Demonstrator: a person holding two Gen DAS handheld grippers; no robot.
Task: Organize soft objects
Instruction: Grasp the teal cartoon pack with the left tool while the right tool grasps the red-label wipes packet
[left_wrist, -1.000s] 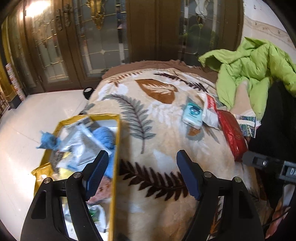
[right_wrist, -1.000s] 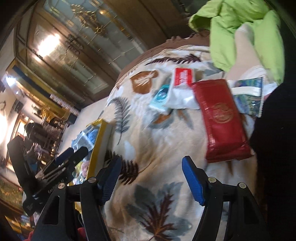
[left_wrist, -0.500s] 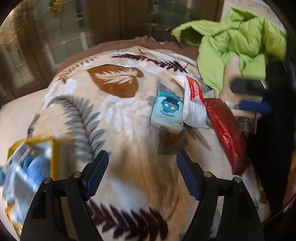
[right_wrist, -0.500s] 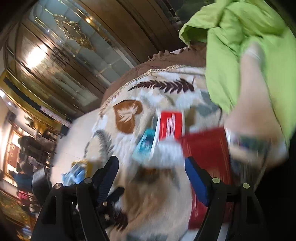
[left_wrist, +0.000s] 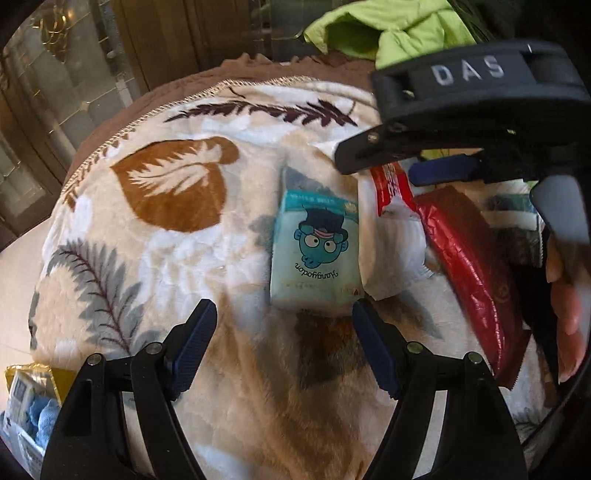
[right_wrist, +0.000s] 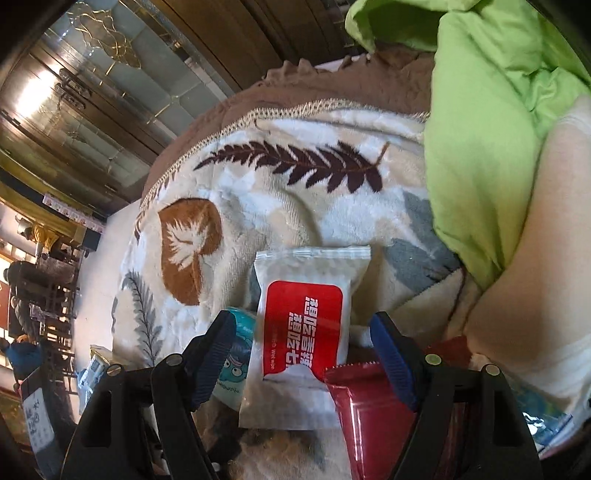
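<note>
The left gripper (left_wrist: 284, 347) hangs low over a fleecy leaf-patterned blanket (left_wrist: 177, 229), its blue-padded fingers spread wide with nothing between them. At the near left edge of that view a yellow-rimmed bag (left_wrist: 33, 373) shows blue soft things and a pale packet inside. Just beyond the left gripper's tips lies a pale blue tissue pack (left_wrist: 314, 254) with a cartoon face in a top hat, printed upside down from this side. Touching its right side is a white wipes pouch with a red label (left_wrist: 391, 236), and right of that, overlapping it, a long dark red foil packet (left_wrist: 476, 273) running from far to near. At the right rim a person's hand (left_wrist: 569, 295) grips the handle of the other tool. The right gripper (right_wrist: 303, 354) is poised over the white pouch (right_wrist: 306, 325), its fingers parted and straddling the pouch's width, not closed on it; whether the pads touch the wrapper cannot be told. In the right wrist view the blue pack (right_wrist: 236, 362) sits behind the left finger and the red packet (right_wrist: 373, 410) under the right one. Farther right a cream cushion (right_wrist: 528, 258) rests, and beyond it a crumpled lime-green jacket (right_wrist: 480, 129) lies over the blanket's brown edge. Farthest off stand dark wooden doors with leaded glass (right_wrist: 85, 74).
</note>
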